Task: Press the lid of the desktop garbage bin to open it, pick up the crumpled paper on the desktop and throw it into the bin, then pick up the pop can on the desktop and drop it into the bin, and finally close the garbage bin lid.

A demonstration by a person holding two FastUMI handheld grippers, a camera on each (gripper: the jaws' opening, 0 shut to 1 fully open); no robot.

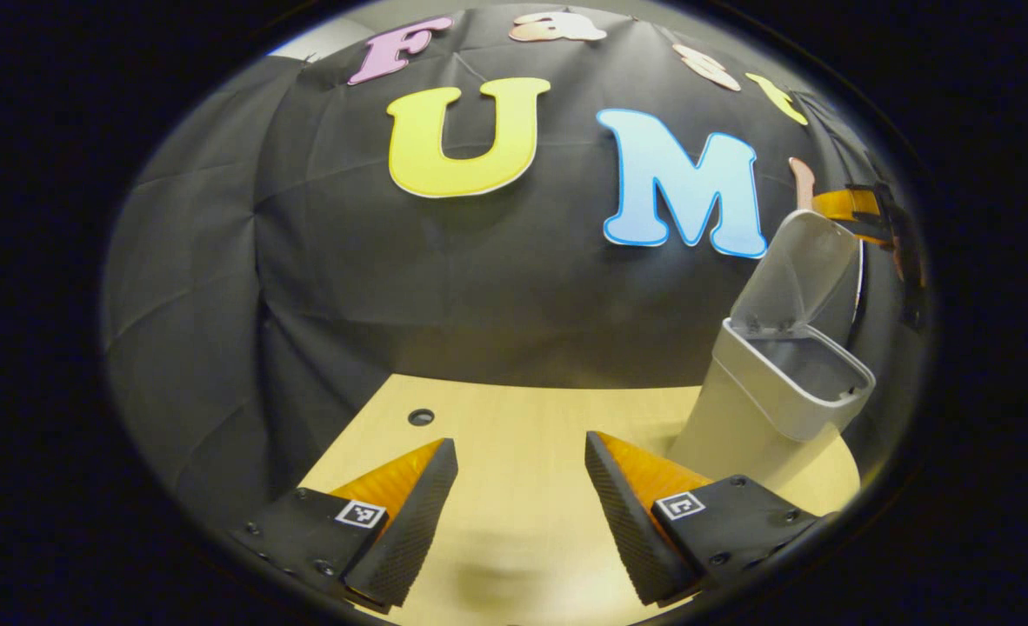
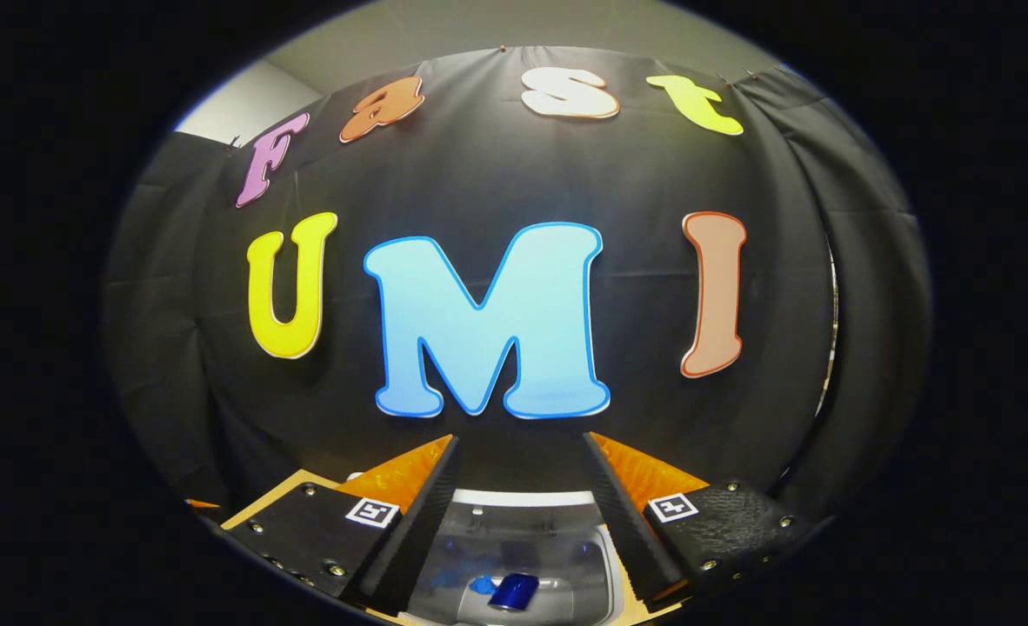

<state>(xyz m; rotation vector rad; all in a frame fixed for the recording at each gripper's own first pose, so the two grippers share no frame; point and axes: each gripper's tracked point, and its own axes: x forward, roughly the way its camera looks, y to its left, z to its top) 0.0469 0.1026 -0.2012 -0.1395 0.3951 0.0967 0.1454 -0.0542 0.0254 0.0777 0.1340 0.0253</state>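
Note:
The white desktop bin stands on the wooden table at the right of the left gripper view, its lid tipped up and back. My left gripper is open over the bare tabletop, left of the bin, with nothing between its fingers. My right gripper is open directly above the bin's mouth. A shiny blue pop can lies down inside the bin, below the gap between the fingers and apart from them. Part of the right gripper peeks out behind the raised lid.
The light wooden table has a small round hole near its far left edge. The black cloth wall hangs close behind the table and the bin. A strip of table edge shows left of the bin.

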